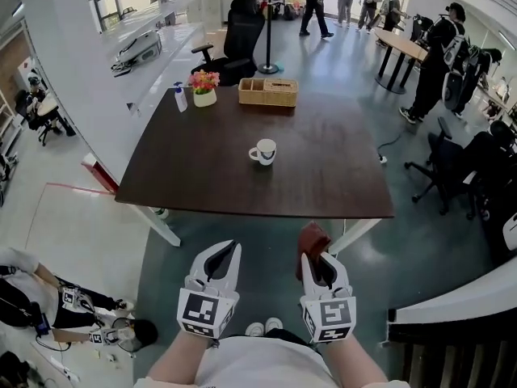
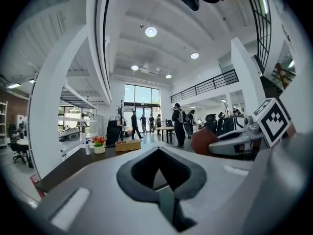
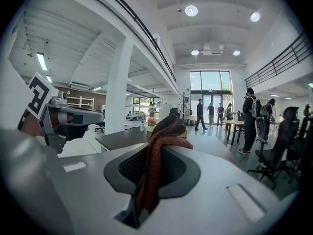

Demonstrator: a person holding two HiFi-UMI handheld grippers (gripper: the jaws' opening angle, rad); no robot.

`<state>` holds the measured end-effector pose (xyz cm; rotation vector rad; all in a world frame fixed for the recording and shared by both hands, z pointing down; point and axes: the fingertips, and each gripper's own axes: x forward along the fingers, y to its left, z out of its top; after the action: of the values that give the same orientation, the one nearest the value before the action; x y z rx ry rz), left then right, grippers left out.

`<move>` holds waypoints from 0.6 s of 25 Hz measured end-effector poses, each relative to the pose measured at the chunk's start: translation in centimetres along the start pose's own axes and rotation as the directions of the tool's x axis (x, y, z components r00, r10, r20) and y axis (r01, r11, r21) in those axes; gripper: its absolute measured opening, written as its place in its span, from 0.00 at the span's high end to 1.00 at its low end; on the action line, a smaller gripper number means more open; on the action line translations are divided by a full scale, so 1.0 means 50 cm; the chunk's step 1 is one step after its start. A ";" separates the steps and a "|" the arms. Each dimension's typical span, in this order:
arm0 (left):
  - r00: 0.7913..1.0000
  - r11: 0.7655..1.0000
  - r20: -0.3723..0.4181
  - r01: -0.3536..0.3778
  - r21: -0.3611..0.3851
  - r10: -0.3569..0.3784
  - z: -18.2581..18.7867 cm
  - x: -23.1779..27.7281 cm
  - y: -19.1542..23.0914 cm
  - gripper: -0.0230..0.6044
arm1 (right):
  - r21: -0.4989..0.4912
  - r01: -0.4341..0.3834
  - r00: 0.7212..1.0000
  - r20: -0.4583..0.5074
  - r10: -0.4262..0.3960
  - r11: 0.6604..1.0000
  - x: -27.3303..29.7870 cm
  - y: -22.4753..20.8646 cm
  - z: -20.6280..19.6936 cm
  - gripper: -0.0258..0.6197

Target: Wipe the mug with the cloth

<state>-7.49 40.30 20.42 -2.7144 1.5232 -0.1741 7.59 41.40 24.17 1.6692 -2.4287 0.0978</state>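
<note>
A white mug [image 1: 263,152] stands near the middle of a dark brown table [image 1: 202,176], its handle to the left. Both grippers hang in front of the table's near edge, well short of the mug. My right gripper [image 1: 315,257] [image 3: 157,148] is shut on a red-brown cloth [image 1: 312,238] [image 3: 155,173], which bunches up above the jaws. My left gripper [image 1: 227,248] [image 2: 159,152] is shut with nothing in it. In the left gripper view the cloth [image 2: 202,141] shows at the right beside the other gripper. Neither gripper view shows the mug.
At the table's far edge stand a flower pot [image 1: 204,88], a spray bottle [image 1: 179,97] and a wicker box [image 1: 267,92]. A black office chair [image 1: 242,31] is behind the table, more chairs [image 1: 452,168] to the right. Several people stand at the back.
</note>
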 end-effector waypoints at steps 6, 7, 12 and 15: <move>1.000 1.000 0.016 0.008 -0.008 -0.007 -0.001 -0.051 0.017 0.96 | -0.013 0.009 1.000 -0.001 -0.009 1.000 -0.029 0.058 -0.008 0.84; 1.000 1.000 0.019 0.006 -0.001 -0.006 -0.004 -0.058 0.018 0.96 | -0.014 0.004 1.000 0.000 -0.004 1.000 -0.031 0.068 -0.010 0.84; 1.000 1.000 0.016 0.001 -0.017 -0.001 -0.014 -0.086 0.026 0.96 | -0.027 -0.015 1.000 -0.008 0.014 1.000 -0.040 0.114 -0.016 0.84; 1.000 1.000 0.022 0.014 -0.020 -0.013 -0.012 -0.100 0.022 0.96 | -0.025 -0.032 0.999 -0.011 0.031 0.999 -0.048 0.135 -0.014 0.84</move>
<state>-11.06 43.99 20.50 -2.7331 1.5100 -0.1294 2.23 46.14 24.75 1.6164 -2.4389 0.0805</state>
